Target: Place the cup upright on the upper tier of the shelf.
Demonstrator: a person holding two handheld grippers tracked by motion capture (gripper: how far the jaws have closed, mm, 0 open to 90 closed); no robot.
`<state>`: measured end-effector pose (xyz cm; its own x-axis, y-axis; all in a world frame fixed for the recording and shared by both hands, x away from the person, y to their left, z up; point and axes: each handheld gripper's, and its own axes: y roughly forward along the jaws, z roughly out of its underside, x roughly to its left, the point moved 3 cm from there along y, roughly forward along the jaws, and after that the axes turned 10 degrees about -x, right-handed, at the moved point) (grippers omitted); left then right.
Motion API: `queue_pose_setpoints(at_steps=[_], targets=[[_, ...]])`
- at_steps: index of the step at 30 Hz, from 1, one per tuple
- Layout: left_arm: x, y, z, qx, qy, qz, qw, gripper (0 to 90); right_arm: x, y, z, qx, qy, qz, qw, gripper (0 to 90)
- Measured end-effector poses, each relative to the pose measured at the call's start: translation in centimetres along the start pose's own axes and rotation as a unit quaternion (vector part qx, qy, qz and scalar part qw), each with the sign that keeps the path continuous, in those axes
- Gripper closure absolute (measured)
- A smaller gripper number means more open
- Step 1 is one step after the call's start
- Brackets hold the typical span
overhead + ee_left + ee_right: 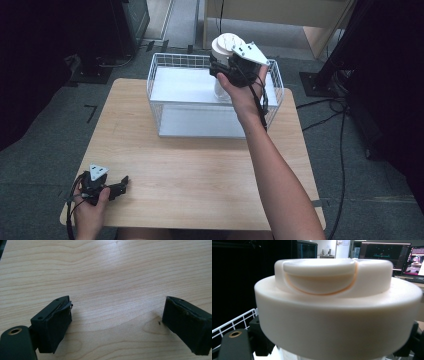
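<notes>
A white bottle (225,45) with a broad flip-top cap hangs upright over the back right of a white wire basket (155,80). My right gripper (220,68) is shut on it just under the cap. In the right gripper view the cap (337,302) is very close, with a black jaw at each lower corner and the basket's wire rim (237,320) at lower left. My left gripper (124,182) rests low at the front left of the wooden table (200,165). It is open, and bare wood lies between its pads (53,325).
The basket stands at the table's far middle and has a white floor. Cables (345,150) trail over the grey carpet on the right. Dark stands flank the table on both sides, and a pale wooden unit (280,15) stands behind it.
</notes>
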<state>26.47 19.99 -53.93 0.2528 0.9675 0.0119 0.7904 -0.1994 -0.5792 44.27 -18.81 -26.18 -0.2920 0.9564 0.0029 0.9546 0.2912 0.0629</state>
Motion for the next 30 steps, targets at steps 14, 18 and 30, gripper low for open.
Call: queue_pose_setpoints(at_steps=[14,18,30], targets=[[0.0,0.0,0.0,0.0,0.0,0.0,1.0,9.3,-0.2,1.5,0.7,0.007,0.01,0.022,0.9997,15.2],[0.0,0.0,0.0,0.0,0.0,0.0,1.0,9.3,0.0,1.8,1.1,0.009,0.006,0.02,0.9997,15.1],[0.0,0.0,0.0,-0.001,-0.001,-0.001,1.0,9.3,-0.1,3.8,1.3,0.005,0.01,0.023,0.9997,15.1]])
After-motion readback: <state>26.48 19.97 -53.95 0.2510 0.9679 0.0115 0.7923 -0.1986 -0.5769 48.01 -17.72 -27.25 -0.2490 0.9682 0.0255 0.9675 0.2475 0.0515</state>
